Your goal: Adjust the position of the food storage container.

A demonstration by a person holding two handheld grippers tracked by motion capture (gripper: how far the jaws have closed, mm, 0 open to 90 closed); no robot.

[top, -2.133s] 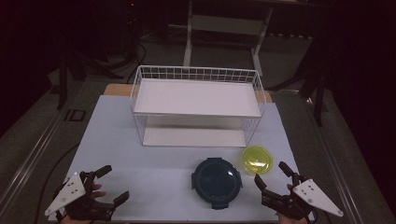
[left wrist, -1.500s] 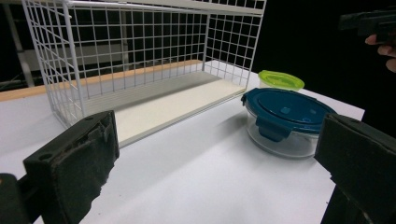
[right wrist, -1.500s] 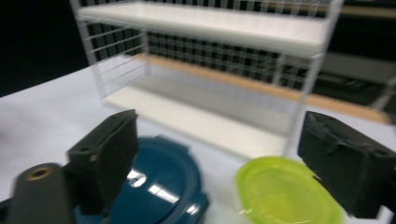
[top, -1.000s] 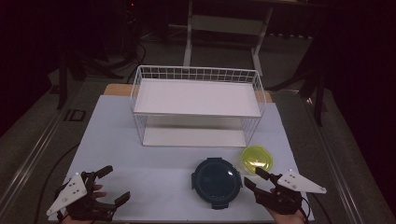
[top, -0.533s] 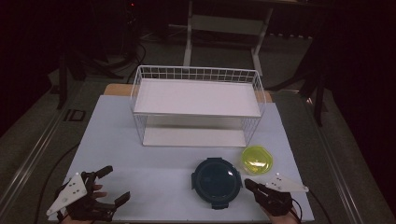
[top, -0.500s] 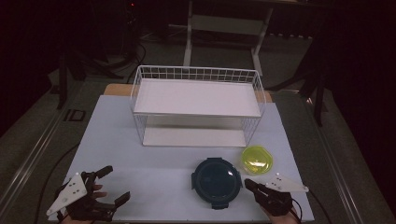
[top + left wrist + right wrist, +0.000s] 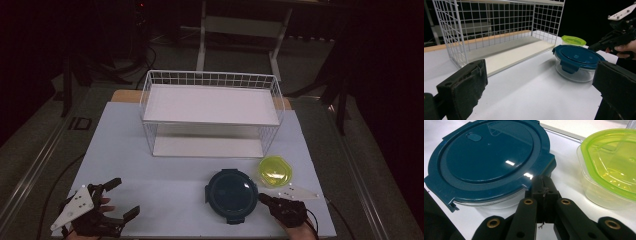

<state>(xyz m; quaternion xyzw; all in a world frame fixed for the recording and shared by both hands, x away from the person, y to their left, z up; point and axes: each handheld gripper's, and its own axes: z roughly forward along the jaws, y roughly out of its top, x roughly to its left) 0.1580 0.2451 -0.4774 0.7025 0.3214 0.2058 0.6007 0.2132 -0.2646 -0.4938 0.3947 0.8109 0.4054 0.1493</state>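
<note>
**Two lidded containers, one gripper closed at the blue lid's edge**

One round glass container with a dark blue clip-on lid (image 7: 231, 194) sits on the white table (image 7: 165, 175), near its front edge and right of centre. In the right gripper view the lid's flat top shines under the light, and a clip tab juts out at its lower left. The right gripper (image 7: 543, 185) has its fingers (image 7: 539, 192) pressed together, pad against pad, with nothing between them; their tip lies right at the rim of the blue lid, just under its overhanging edge. Whether it actually touches the lid cannot be told. In the high view this gripper (image 7: 264, 199) comes in from the bottom right, held in a hand (image 7: 295, 220), its tip at the container's right side.

Just beside the blue container, behind it and to its right, stands a smaller clear container with a yellow-green lid (image 7: 275, 170); the two are close but apart.

Farther back, a white wire rack (image 7: 210, 115) with an upper shelf and a lower shelf stands across the middle of the table.

The left gripper (image 7: 119, 197) rests at the front left corner of the table, well apart from both containers. Its fingers (image 7: 464, 87) stand wide apart and hold nothing, and its view looks across bare table towards the rack and the blue-lidded container.
</note>
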